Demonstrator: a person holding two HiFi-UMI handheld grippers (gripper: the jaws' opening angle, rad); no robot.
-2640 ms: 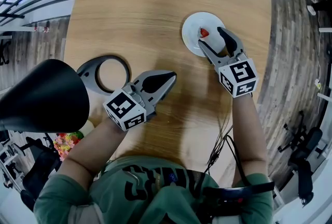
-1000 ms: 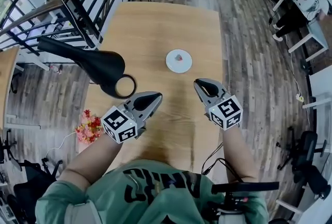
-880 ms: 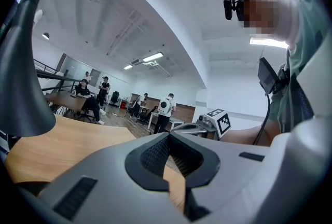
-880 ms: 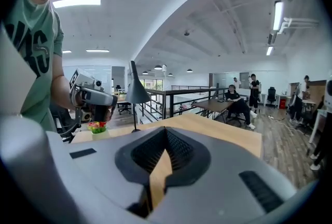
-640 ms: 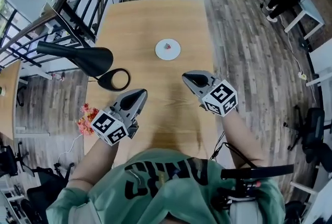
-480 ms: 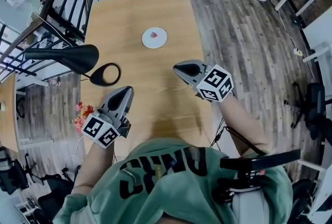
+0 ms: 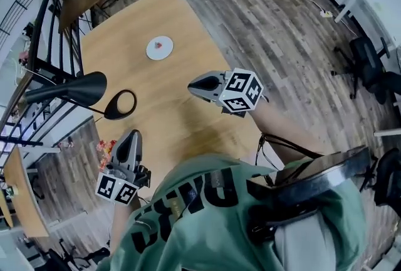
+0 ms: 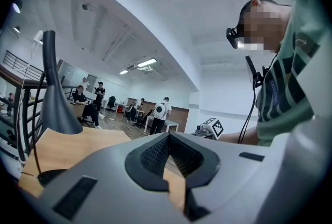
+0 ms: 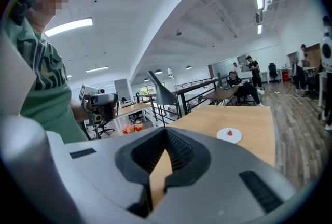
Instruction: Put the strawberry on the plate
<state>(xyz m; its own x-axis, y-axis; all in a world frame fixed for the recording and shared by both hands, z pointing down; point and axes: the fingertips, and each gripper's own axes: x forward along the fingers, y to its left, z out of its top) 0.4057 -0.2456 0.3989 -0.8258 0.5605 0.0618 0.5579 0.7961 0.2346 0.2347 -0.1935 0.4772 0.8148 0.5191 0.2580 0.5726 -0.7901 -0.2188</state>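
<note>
Two grippers, neither holding anything. In the head view, the left gripper (image 7: 127,136) is at lower left, by the tabletop's (image 7: 182,119) edge near the flowers (image 7: 105,147); jaws pressed together, empty. Up and right of it, the strawberry (image 7: 158,45) sits on the plate (image 7: 150,52), upper centre-left of frame. The right gripper (image 7: 191,83) is mid-frame, jaws also pressed together on nothing, well apart from the plate. Judging by this, the task looks done: berry on plate, nothing left but staying clear. The left gripper view shows the lamp (image 8: 57,109) at left, people far back and the other gripper's marker cube, but no plate or strawberry. The right gripper view does catch them, small at right centre, plus the left gripper at left. Only the head view shows both grippers and the plate together.
</note>
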